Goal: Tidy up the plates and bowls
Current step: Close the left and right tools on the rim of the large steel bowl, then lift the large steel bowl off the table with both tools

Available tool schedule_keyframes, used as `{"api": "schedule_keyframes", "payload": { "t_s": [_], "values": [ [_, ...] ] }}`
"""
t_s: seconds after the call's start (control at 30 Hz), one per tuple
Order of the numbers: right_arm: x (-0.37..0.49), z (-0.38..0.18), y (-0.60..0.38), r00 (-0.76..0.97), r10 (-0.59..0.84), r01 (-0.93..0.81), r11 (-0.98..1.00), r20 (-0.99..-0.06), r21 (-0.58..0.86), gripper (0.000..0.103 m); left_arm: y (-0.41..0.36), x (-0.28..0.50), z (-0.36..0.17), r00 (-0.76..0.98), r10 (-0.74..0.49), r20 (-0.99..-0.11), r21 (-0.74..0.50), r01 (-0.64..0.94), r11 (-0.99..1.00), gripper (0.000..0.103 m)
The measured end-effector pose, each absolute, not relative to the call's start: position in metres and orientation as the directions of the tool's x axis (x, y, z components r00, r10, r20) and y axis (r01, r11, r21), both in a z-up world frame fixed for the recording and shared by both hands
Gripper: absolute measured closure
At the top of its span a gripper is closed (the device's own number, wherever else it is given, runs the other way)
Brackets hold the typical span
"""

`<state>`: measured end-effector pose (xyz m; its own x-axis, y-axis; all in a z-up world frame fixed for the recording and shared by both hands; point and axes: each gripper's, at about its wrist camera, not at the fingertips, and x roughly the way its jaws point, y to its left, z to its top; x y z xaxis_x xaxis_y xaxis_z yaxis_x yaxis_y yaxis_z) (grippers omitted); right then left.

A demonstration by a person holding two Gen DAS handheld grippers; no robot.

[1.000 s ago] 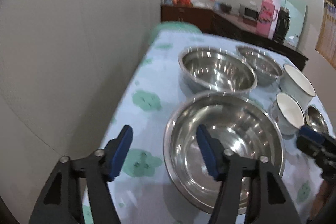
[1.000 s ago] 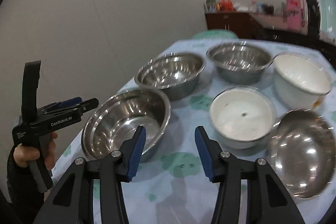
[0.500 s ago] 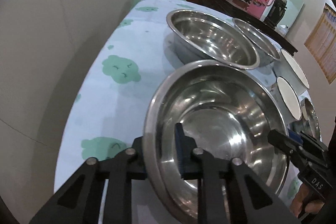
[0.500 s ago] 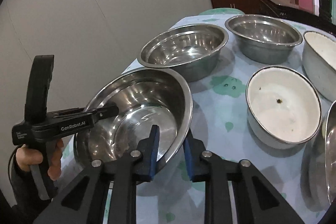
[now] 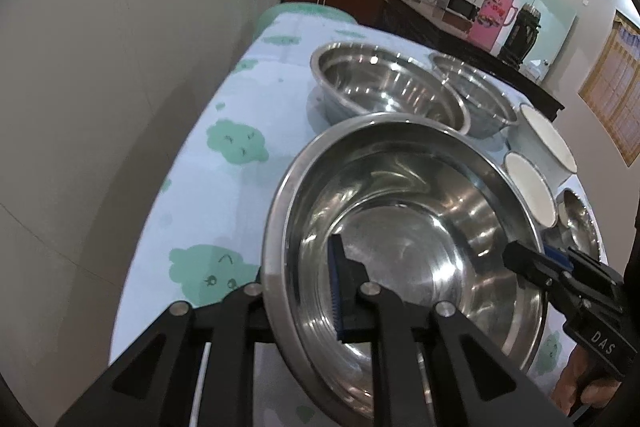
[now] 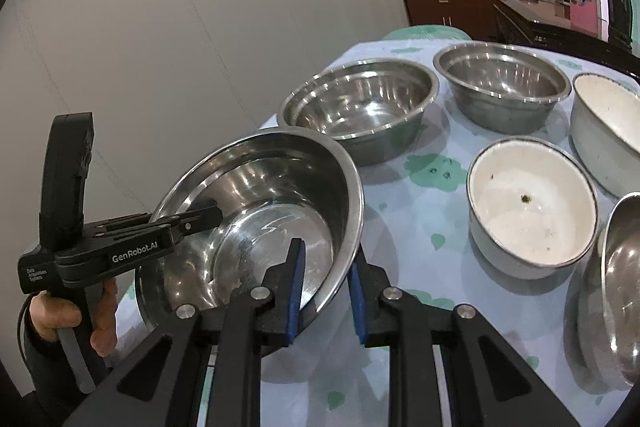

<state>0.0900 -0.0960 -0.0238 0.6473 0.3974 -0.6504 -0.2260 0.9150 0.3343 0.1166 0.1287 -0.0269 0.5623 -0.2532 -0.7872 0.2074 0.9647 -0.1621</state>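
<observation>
Steel big bowl [image 6: 256, 219] was held by both grippers at the near-left corner of the table [image 5: 224, 195].

Left gripper [image 5: 298, 291] was closed on its left rim, one pad inside and one outside; right gripper [image 6: 326, 291] pinched the right rim in the same way. The bowl was tilted, with its left side higher. Behind it stood two more steel bowls [image 6: 360, 103] [image 6: 502, 83], apart from each other. To the right stood two white bowls [image 6: 532, 203] [image 6: 608, 131] and a steel one [image 6: 618, 291] at the edge of the view.
</observation>
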Motion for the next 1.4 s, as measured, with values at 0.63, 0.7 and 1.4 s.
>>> {"api": "schedule_keyframes", "payload": {
  "t_s": [0.63,0.7,1.4],
  "values": [
    [0.183,0.025,-0.126,0.829,0.243,-0.097,0.950,-0.504,0.298,0.080,0.083,0.237,0.022,0.694,-0.240,-0.679,-0.152,0.187,0.971,0.091],
    [0.201,0.016,-0.128,0.823,0.229,-0.073,0.951,-0.521,0.302,0.080,0.079,0.256,0.016,0.684,-0.229,-0.693,-0.153,0.170,0.973,0.091],
    [0.232,-0.022,-0.119,0.755,0.176,-0.025,0.970,-0.631,0.241,0.080,0.054,0.267,-0.026,0.674,0.015,-0.738,0.101,0.088,0.991,0.088]
  ]
}}
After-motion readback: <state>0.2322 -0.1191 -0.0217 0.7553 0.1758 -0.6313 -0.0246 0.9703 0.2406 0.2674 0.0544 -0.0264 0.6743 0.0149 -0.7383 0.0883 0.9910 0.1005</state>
